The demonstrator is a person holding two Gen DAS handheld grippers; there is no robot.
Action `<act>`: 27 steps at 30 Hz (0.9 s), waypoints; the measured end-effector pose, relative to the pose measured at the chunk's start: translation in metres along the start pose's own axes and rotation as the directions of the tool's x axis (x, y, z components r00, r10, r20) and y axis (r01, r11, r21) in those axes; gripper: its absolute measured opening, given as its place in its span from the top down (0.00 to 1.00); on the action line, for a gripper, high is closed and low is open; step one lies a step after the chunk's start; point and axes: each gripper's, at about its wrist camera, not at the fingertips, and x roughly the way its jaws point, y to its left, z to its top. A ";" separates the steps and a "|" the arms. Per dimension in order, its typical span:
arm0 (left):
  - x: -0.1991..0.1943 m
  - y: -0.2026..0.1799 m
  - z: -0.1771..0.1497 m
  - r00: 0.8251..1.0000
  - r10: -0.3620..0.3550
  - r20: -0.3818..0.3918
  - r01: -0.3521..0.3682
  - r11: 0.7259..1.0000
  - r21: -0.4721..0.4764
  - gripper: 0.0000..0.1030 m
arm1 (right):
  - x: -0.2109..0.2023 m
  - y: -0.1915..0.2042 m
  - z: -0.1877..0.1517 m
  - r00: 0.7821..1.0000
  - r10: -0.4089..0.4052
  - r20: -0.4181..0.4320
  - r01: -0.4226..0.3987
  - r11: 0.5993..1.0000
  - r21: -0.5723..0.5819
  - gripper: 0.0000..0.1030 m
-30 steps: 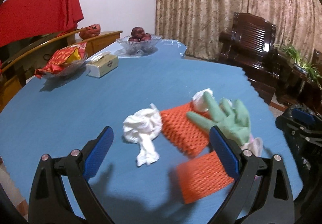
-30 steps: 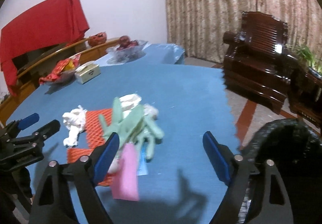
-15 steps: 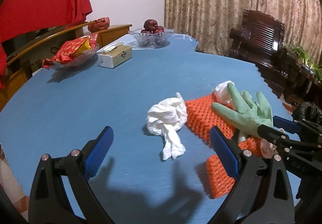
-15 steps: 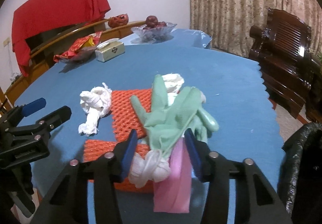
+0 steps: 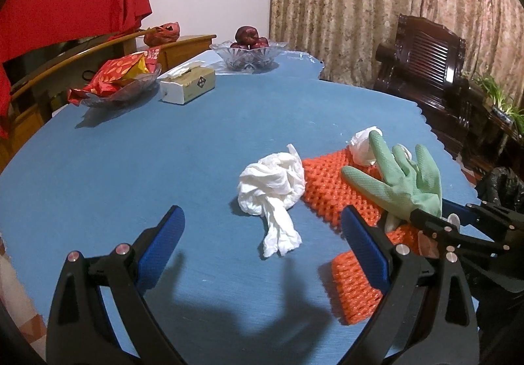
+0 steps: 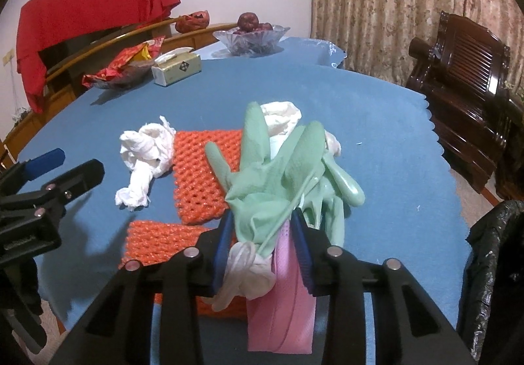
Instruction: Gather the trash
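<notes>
My right gripper (image 6: pixel 262 224) is shut on a green rubber glove (image 6: pixel 285 168), with a pink wrapper (image 6: pixel 288 293) and a white scrap (image 6: pixel 245 266) caught under it. In the left wrist view the glove (image 5: pixel 402 181) rises at the right, held by the right gripper (image 5: pixel 422 217). My left gripper (image 5: pixel 262 243) is open and empty above the blue table, just short of a crumpled white tissue (image 5: pixel 275 184). Two orange foam nets (image 5: pixel 337 188) (image 5: pixel 357 286) lie beside the tissue. Another white tissue (image 5: pixel 363 145) lies behind the glove.
A black trash bag (image 6: pixel 494 270) hangs open at the table's right edge. At the far side stand a tissue box (image 5: pixel 188 85), a glass dish of snack packets (image 5: pixel 118 80) and a fruit bowl (image 5: pixel 250 50). A dark wooden armchair (image 5: pixel 425 70) stands right of the table.
My right gripper moved onto the green glove and closed on it. My left gripper shifted left, so the tissue and nets now sit further right in its view.
</notes>
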 end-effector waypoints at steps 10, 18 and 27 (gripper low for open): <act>-0.006 -0.005 0.000 1.000 -0.003 0.008 0.003 1.000 0.010 0.09 | -0.022 -0.015 0.007 0.992 0.105 0.070 -0.110 0.992 0.061 0.77; -0.009 -0.022 -0.003 0.999 -0.034 0.002 0.034 0.999 0.026 0.09 | -0.045 -0.031 0.015 0.986 0.113 0.126 -0.125 0.988 0.094 0.77; 0.001 -0.055 -0.018 0.992 -0.117 -0.056 0.120 0.991 0.054 0.09 | -0.056 -0.054 0.007 0.991 0.070 0.117 -0.082 0.991 0.106 0.77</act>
